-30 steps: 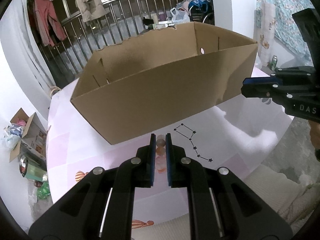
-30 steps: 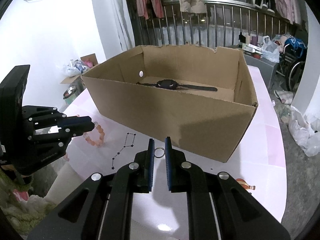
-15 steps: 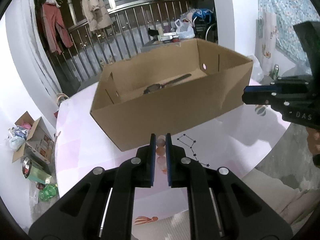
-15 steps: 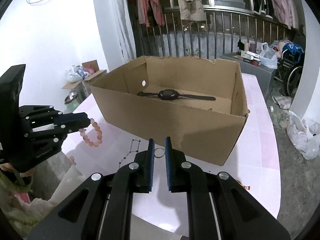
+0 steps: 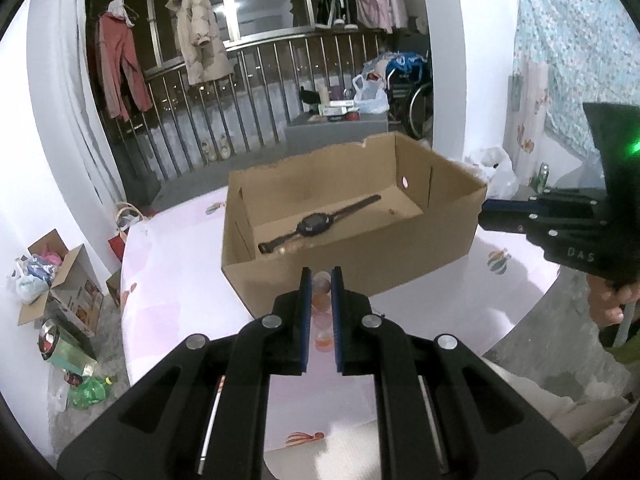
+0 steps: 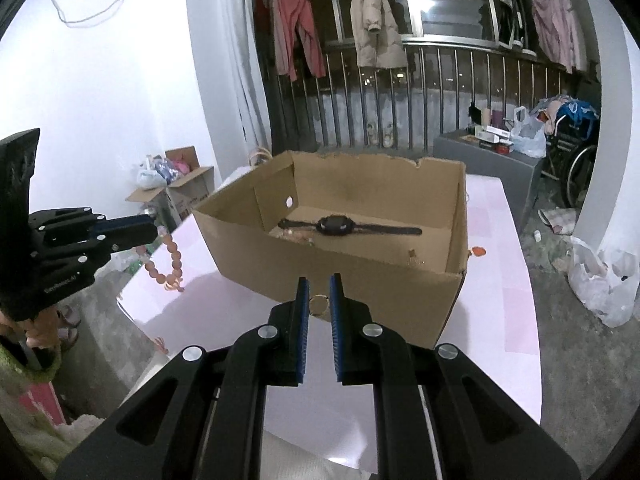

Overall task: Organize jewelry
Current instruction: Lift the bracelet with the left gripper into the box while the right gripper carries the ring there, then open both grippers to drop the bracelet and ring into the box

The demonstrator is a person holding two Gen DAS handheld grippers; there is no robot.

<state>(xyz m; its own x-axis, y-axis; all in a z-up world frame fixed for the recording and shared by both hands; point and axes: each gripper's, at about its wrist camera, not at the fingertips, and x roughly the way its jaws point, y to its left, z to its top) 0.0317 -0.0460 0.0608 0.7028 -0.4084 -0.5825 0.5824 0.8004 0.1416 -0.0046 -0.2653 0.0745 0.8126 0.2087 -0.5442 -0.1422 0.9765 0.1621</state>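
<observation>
An open cardboard box stands on the pale pink table. A black wristwatch lies flat on its floor, with small pale bits beside it. My left gripper is shut on a pink bead bracelet, which dangles below the fingers in the right wrist view, short of the box's near wall. My right gripper is shut on a small metal ring, held above the table in front of the box.
The pink table has printed figures and ends close on my side. A metal railing with hanging clothes runs behind. Boxes and bags sit on the floor to the left, a white plastic bag to the right.
Both grippers have risen with their loads, so the box's inside and the watch now show in the left wrist view. The bracelet hangs higher above the table.
</observation>
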